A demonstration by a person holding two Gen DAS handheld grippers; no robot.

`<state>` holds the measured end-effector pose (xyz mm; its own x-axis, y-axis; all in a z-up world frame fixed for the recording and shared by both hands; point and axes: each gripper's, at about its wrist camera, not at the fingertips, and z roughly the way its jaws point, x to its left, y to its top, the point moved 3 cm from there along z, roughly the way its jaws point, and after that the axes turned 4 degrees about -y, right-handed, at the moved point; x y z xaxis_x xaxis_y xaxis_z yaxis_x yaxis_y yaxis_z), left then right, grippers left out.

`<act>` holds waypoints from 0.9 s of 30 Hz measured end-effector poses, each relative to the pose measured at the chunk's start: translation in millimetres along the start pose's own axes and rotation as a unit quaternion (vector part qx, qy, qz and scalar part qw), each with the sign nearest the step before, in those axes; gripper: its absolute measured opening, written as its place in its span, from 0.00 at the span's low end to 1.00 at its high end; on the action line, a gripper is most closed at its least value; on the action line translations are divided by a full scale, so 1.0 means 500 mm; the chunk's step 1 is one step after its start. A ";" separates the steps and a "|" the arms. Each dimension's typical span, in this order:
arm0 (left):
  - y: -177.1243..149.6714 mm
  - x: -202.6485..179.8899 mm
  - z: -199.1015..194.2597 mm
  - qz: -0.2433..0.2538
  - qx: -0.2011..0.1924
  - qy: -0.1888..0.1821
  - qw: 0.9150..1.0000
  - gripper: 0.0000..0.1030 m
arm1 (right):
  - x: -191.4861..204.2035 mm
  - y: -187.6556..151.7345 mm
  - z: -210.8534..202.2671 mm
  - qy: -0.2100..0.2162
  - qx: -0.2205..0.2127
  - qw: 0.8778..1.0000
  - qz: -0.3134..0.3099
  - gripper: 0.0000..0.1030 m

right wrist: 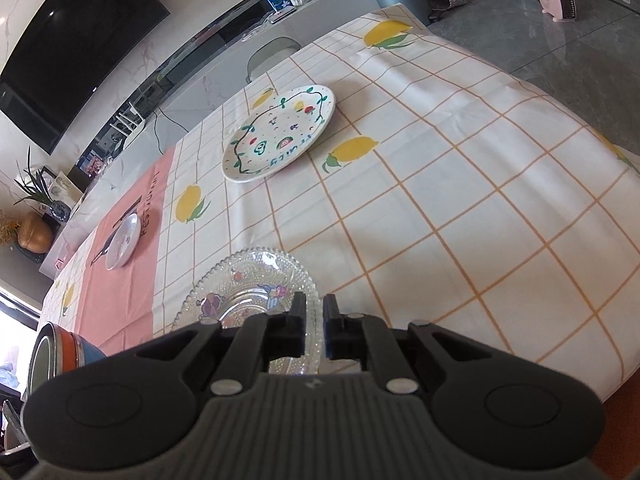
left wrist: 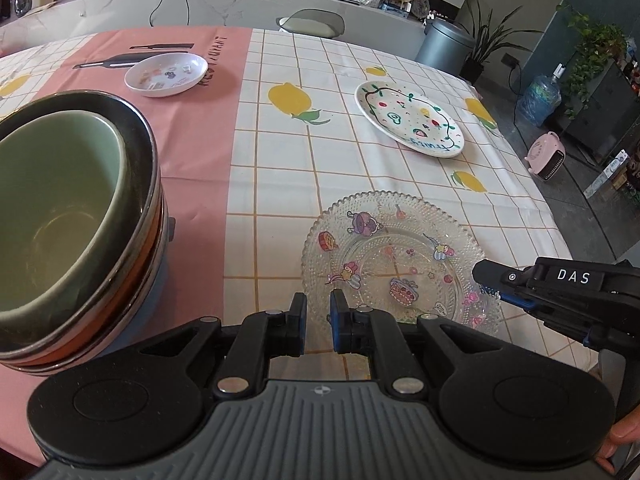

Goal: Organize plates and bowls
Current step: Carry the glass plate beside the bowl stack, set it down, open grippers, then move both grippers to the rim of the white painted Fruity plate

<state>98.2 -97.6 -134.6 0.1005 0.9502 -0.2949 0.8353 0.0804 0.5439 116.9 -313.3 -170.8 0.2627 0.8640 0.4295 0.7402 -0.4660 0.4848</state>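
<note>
R gripper point(right wrist: 315, 322): jaws nearly shut, straddling the near-right rim of the glass plate point(right wrist: 256, 280); the rim runs edge-on thru the narrow gap. Looks like a pinch on the rim, but actual pad contact can't be confirmed. In left view the R gripper comes in from 3 o'clock and its tip overlaps the plate's right edge.

L gripper point(left wrist: 318, 320): fingers close together w/ a small gap, nothing between them. It hovers at the plate's near-left rim; the plate lies at 12–1 o'clock from the tips.

Bowl stack point(left wrist: 76, 220) sits at 9–10 o'clock of L gripper, just beside it: green bowl nested in a dark bowl, orange and blue ones below.

Key relation: plate is flat on the cloth point(left wrist: 400, 160), no long axis (round), so only the rim is graspable. R is the nearer hand, already on the rim. Judgement: next is a lift by R.

Further out: fruit plate point(left wrist: 410, 120) at 1 o'clock, well apart. Small dish point(left wrist: 166, 74) at 11 o'clock, farthest, on the pink strip.
</note>
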 end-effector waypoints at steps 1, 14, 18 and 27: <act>0.001 -0.001 0.001 0.002 -0.001 0.001 1.000 0.13 | 0.001 0.002 0.002 -0.002 0.000 1.000 -0.001 0.06; 0.004 -0.022 0.007 0.049 0.003 0.035 0.998 0.15 | 0.003 -0.001 0.013 -0.009 0.011 1.000 -0.005 0.08; 0.005 -0.025 0.004 0.050 0.008 0.031 0.998 0.18 | 0.008 0.004 0.011 -0.016 0.014 1.000 -0.007 0.12; 0.035 -0.054 -0.044 0.055 -0.021 -0.009 0.998 0.32 | 0.022 0.022 -0.026 -0.030 -0.009 0.999 -0.031 0.29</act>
<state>98.3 -115.1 -100.0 0.2005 0.9482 -0.2462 0.7953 -0.0108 0.6061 119.8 -311.3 -151.0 0.2544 0.9006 0.3524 0.7444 -0.4150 0.5231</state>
